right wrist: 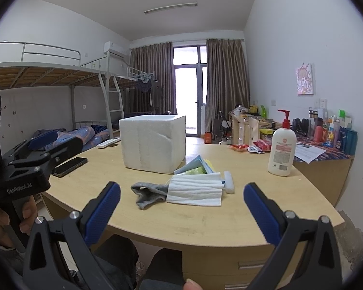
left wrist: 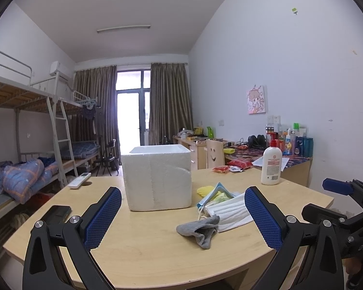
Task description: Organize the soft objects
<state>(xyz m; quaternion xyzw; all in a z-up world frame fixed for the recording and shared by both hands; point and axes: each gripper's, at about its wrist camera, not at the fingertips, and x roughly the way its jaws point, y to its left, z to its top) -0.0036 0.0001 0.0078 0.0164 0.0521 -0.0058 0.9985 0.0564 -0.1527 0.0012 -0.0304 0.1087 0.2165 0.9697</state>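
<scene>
A grey sock [left wrist: 200, 229] [right wrist: 150, 192] lies crumpled on the wooden table [left wrist: 145, 253] [right wrist: 205, 220]. A stack of white face masks [left wrist: 230, 211] [right wrist: 196, 189] lies next to it, over a blue and yellow packet [left wrist: 216, 193] [right wrist: 196, 166]. A white foam box [left wrist: 157, 176] [right wrist: 152, 141] stands open-topped behind them. My left gripper [left wrist: 182, 215] is open and empty, just in front of the sock. My right gripper [right wrist: 181, 207] is open and empty, near the table's front edge. Each gripper shows in the other's view: the right [left wrist: 338, 188] and the left [right wrist: 43, 137].
A white lotion pump bottle [left wrist: 271, 163] [right wrist: 282, 149] stands at the right. A black phone [left wrist: 54, 215] [right wrist: 70, 165] and a white remote [left wrist: 79, 180] [right wrist: 108, 142] lie at the left. Red snack packets [left wrist: 232, 165] [right wrist: 251, 146] lie at the back. A bunk bed [left wrist: 24, 145] is on the left.
</scene>
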